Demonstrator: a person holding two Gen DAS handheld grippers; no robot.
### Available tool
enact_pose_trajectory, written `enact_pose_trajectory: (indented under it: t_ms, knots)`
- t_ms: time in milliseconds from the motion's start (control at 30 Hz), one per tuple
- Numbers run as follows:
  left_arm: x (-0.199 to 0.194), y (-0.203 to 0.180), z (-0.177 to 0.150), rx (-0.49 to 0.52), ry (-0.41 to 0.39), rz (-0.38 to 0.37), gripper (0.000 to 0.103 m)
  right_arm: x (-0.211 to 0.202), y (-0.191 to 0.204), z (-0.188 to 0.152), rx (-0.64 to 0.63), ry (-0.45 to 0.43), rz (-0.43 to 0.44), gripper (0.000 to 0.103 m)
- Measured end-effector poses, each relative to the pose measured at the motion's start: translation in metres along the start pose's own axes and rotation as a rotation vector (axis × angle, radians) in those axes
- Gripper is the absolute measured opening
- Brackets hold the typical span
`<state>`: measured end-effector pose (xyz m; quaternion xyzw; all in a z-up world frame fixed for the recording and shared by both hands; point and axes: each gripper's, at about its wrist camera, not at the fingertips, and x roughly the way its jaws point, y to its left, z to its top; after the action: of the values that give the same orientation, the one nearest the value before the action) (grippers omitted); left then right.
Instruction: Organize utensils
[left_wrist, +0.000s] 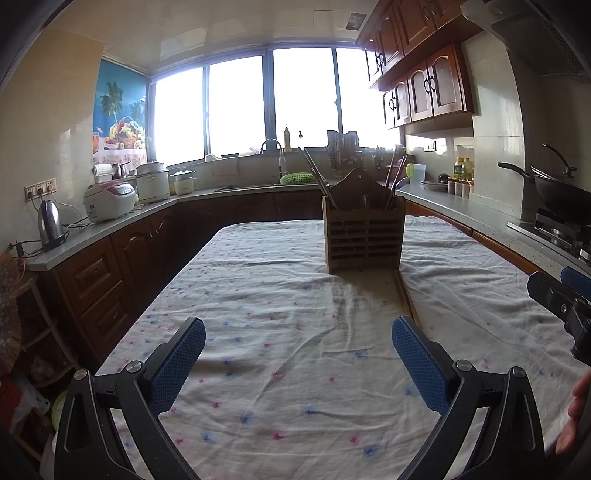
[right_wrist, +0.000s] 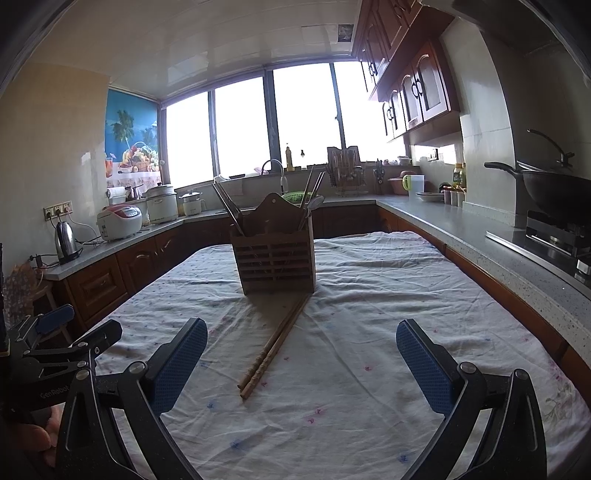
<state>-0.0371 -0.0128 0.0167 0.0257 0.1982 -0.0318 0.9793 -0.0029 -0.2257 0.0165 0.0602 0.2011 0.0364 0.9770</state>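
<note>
A slatted wooden utensil holder (right_wrist: 275, 258) stands upright on the cloth-covered table (right_wrist: 369, 295), with chopsticks and a spoon sticking out of it. It also shows in the left wrist view (left_wrist: 364, 236). A pair of wooden chopsticks (right_wrist: 275, 347) lies flat on the cloth in front of the holder, partly seen in the left wrist view (left_wrist: 408, 299). My right gripper (right_wrist: 301, 354) is open and empty, just short of the chopsticks' near ends. My left gripper (left_wrist: 298, 354) is open and empty above bare cloth, left of the chopsticks.
Counters (right_wrist: 480, 236) wrap around the table, with a rice cooker (right_wrist: 120, 221), kettle (right_wrist: 66, 238), sink tap (right_wrist: 273, 166) and a wok on the stove (right_wrist: 554, 192). The left gripper shows at the right wrist view's left edge (right_wrist: 55, 332).
</note>
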Motion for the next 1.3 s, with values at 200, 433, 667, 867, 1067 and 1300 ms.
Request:
enact_pose_trajectory:
  t_ms: [200, 433, 667, 867, 1067, 1300]
  knots:
    - [-0.0001, -0.0009, 0.0003, -0.001, 0.001, -0.002, 0.102, 0.0004, -0.0003, 0.0007, 0.001, -0.001, 0.000, 0.103]
    - [-0.0004, -0.0029, 0.0017, 0.000, 0.003, -0.003, 0.102, 0.0004, 0.0000, 0.0008, 0.001, -0.001, 0.001, 0.103]
    - [-0.0003, -0.0042, 0.0024, -0.002, 0.004, -0.004, 0.102, 0.0004, 0.0003, 0.0010, 0.002, -0.002, 0.000, 0.103]
    - [-0.0001, -0.0043, 0.0029, -0.003, 0.006, -0.006, 0.102, 0.0013, -0.0001, 0.0011, 0.004, 0.000, 0.000, 0.103]
    - [0.0004, -0.0056, 0.0029, -0.006, 0.010, -0.004, 0.102, 0.0022, -0.0006, 0.0007, 0.006, 0.002, 0.000, 0.103]
    - [0.0006, -0.0059, 0.0024, -0.007, 0.011, -0.006, 0.102, 0.0028, -0.0022, -0.0006, 0.011, 0.005, 0.001, 0.103]
